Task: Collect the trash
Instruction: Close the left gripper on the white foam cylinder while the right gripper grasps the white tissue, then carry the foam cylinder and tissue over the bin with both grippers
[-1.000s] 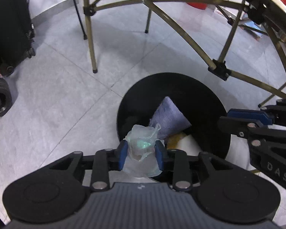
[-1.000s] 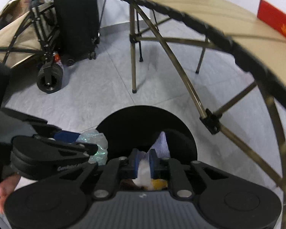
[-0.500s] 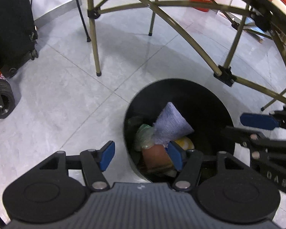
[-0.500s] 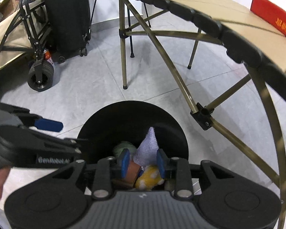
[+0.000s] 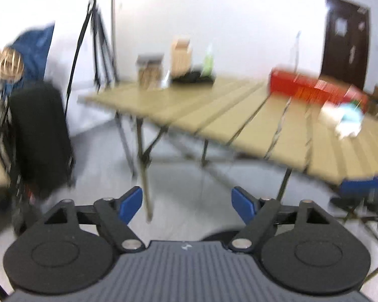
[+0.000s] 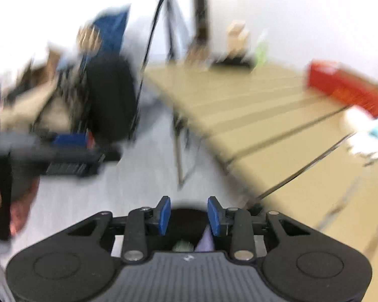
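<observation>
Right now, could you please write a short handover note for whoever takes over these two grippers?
Left gripper: open wide, empty, raised toward the folding table.
Right gripper: open, empty, above the black bin.
Bin: on the floor by the table, already holding a purple scrap and a greenish piece.
Done: nothing is in either gripper.
Left: a blurred white and teal crumpled item lies on the table beside the red box; it looks like trash to collect.

Long slatted tan folding table [image 5: 239, 115] ahead right. Flat red box [image 5: 315, 89] on its right part; crumpled white-and-teal wrapper [image 5: 347, 120] just before box. Black wheeled suitcase [image 5: 40, 136] left, on floor. Round black trash bin [image 6: 189, 222] below right gripper [image 6: 188, 216].
</observation>
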The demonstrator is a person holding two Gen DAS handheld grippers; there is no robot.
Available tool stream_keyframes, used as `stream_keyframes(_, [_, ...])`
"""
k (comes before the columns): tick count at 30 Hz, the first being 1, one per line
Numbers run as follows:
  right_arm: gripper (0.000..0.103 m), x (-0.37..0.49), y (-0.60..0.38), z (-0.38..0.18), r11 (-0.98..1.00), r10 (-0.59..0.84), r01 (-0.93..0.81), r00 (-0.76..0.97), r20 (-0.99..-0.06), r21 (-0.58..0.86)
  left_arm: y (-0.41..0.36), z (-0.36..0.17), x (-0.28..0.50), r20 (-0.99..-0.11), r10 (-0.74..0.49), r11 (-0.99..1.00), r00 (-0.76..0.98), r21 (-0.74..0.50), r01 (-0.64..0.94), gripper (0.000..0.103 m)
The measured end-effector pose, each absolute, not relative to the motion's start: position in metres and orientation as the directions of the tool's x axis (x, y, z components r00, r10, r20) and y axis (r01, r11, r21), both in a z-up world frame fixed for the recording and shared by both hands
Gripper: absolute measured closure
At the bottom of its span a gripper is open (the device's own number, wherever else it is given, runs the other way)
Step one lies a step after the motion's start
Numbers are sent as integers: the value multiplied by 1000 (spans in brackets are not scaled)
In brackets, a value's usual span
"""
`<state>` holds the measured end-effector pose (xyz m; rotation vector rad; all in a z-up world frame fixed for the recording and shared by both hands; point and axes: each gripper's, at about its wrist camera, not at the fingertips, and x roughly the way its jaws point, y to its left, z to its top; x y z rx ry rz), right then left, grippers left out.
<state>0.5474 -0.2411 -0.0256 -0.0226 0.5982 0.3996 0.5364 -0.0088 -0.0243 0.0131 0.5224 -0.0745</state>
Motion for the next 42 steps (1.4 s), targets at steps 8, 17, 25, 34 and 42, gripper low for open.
stream_keyframes(8, [46,661,-399,4,970,-20,152,827,-562,189,-80,17,576,-414,-231,968,880,-11,249,21])
stream_keyframes(17, [79,735,-416,-42,974,75,84,755,-652,209,-179,12,682,-426,-361,922,830,-31,385,17])
stream_keyframes(25, [98,689,-451,-15,980,43,74,823,-567,182,-271,-12,748,-506,-348,921,789,-29,388,13])
stream_keyframes(34, [98,647,-493,-14,971,7,123,841,-541,204,-339,-37,767,-587,-303,913,751,48,406,49])
stream_keyframes(42, [98,618,-486,-3,963,35,109,855,-517,246,-295,-1,725,-545,-359,913,758,-37,405,52])
